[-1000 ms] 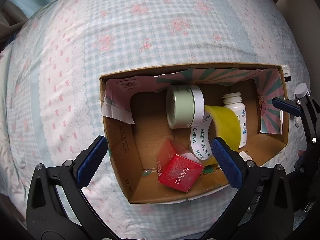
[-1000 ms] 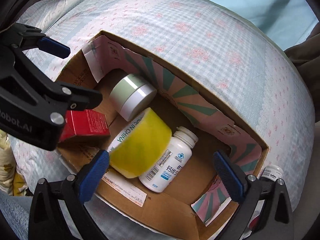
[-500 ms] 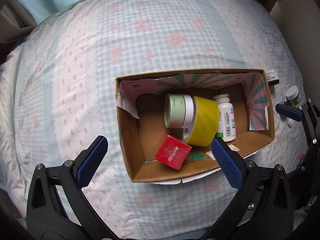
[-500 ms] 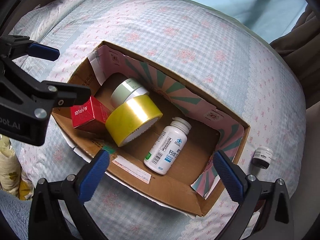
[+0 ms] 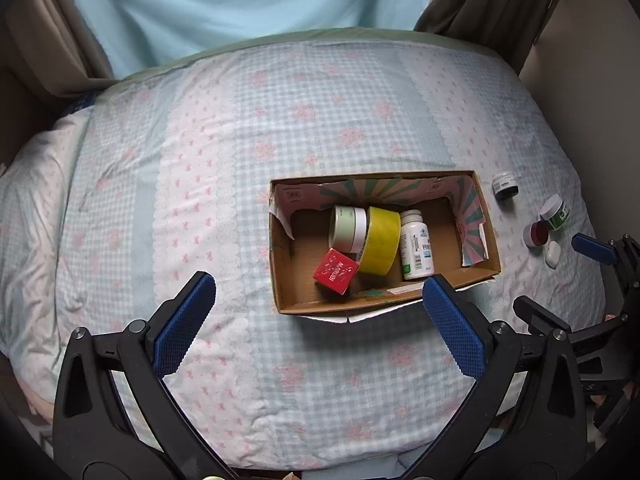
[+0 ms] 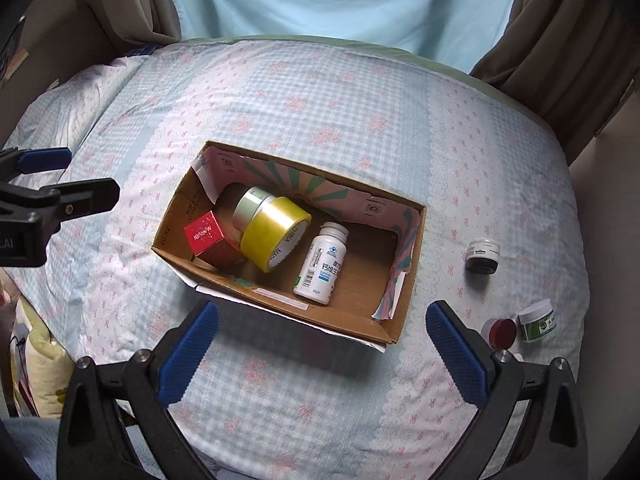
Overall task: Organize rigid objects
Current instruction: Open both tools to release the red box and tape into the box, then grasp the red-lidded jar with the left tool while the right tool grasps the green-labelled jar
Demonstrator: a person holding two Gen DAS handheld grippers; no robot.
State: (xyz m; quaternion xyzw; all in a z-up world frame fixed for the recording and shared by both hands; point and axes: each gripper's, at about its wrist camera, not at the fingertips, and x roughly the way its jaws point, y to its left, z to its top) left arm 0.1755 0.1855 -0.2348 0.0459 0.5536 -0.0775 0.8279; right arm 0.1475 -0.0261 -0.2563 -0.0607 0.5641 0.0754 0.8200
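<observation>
Both tongs agape, empty, above cardboard box.

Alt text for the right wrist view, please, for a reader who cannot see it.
An open cardboard box on a checked bedspread holds a red carton, two tape rolls and a white bottle. The empty, open right gripper hovers in front; small jars lie to the right of the box.

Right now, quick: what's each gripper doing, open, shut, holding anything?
Left gripper: open, holding nothing, above the bed in front of the box.
Right gripper: open, holding nothing.
</observation>
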